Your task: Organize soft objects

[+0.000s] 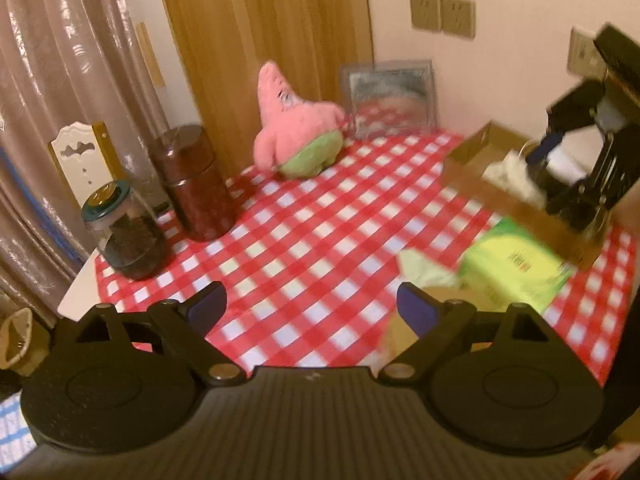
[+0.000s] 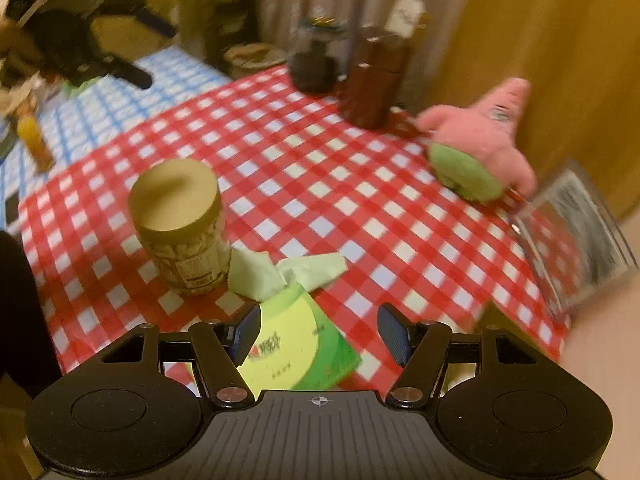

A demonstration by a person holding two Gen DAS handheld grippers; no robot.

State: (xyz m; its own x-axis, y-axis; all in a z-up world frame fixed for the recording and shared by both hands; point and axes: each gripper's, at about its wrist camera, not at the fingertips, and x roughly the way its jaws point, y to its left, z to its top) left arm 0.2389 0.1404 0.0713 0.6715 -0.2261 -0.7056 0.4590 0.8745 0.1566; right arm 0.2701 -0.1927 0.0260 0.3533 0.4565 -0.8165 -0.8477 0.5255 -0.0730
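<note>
Both grippers, left gripper (image 1: pixel 312 304) and right gripper (image 2: pixel 318 330), hover with jaws apart and empty; the pink plush (image 1: pixel 294 126) on the worktop (image 1: pixel 320 216) likely needs grasping next.

Warm dim indoor light, heavy fisheye warp at edges, motion blur esp. right sides, soft focus

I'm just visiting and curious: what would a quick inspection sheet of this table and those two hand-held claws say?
Surface: red checked tablecloth.
Job's things: pink plush toy sitting at the back; green tissue pack with a tissue sticking out; white soft thing in cardboard box.
Clutter: two dark jars, beige-lidded jar, clear case.
Grippers: left gripper open, empty; right gripper open over the pack.
Cables: nothing seen.
Surroundings: curtain, wooden door, wall sockets.
</note>
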